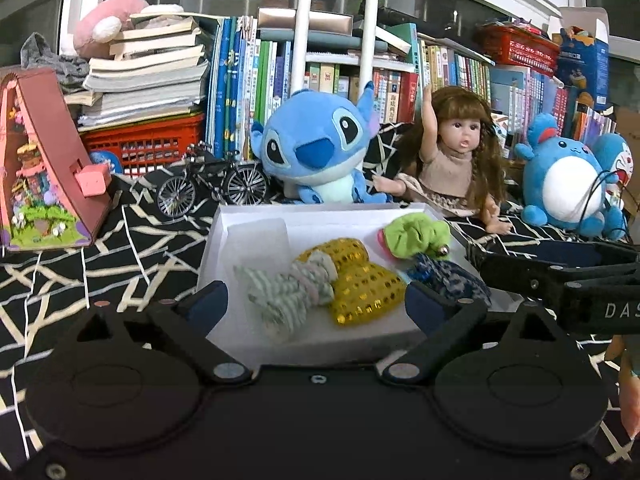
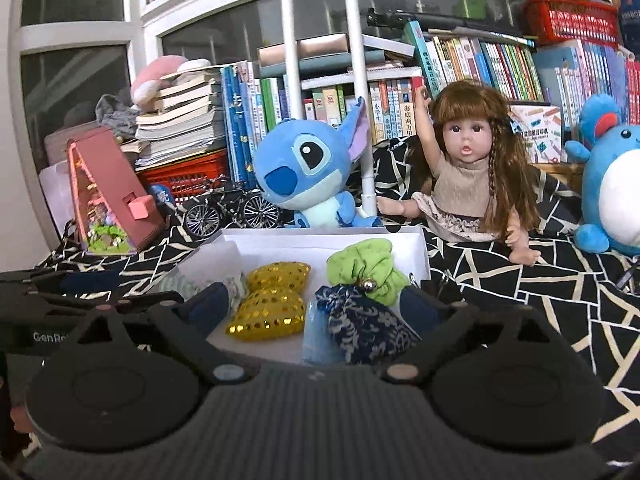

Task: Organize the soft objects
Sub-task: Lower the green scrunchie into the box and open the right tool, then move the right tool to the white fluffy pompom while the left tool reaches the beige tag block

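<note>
A white box [image 1: 256, 216] [image 2: 320, 236] lies on the black patterned cloth. In it lie a striped grey-green cloth bundle [image 1: 288, 292], a gold sequin bow [image 1: 360, 284] [image 2: 272, 300], a green scrunchie [image 1: 416, 234] [image 2: 364, 264] and a dark blue patterned pouch [image 1: 448, 276] [image 2: 364, 324]. My left gripper [image 1: 316, 304] is open and empty, its fingers either side of the bundle and bow. My right gripper [image 2: 316, 308] is open, its fingers either side of the bow and pouch at the box's near edge.
Behind the box sit a blue Stitch plush [image 1: 320, 144] [image 2: 308, 172], a doll [image 1: 456, 152] [image 2: 468, 164], a toy bicycle [image 1: 212, 184] [image 2: 232, 212], a pink model house [image 1: 44, 160] [image 2: 112, 196] and a blue round plush [image 1: 568, 176] [image 2: 612, 176]. Books line the back.
</note>
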Demonstrator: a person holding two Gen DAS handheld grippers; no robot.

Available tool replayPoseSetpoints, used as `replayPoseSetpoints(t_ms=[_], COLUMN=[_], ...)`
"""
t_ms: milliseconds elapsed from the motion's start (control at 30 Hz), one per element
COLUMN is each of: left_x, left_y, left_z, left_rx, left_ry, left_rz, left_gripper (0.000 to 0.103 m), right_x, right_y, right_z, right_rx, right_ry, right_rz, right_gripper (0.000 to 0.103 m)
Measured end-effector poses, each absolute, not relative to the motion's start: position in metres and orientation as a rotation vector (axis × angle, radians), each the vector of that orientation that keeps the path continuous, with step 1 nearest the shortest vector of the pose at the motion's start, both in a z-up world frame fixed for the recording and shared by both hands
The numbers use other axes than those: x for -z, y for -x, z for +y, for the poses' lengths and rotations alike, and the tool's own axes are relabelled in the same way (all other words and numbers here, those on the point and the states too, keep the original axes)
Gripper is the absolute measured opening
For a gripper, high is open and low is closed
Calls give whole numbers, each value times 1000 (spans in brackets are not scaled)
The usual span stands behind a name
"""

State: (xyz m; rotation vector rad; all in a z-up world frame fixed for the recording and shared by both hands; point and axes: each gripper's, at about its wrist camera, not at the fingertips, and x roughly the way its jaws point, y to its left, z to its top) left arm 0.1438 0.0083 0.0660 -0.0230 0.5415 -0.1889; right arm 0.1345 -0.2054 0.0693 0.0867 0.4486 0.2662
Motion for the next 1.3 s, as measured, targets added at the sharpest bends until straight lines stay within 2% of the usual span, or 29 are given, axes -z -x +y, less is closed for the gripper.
replayPoseSetpoints(t_ms=[1033,1300], left_x=[-40,-27], left_y=[-48,-27], left_z=[17,12], left_rx=[216,217], left_ry=[-5,-83], left_rz=[606,617], left_gripper=[95,96], right_x=[-50,-47], right_y=[-43,-19], right_z=[-190,-185], right_rx=[-239,-252], right_ry=[41,63], right_rz=[447,448], right_gripper=[99,101])
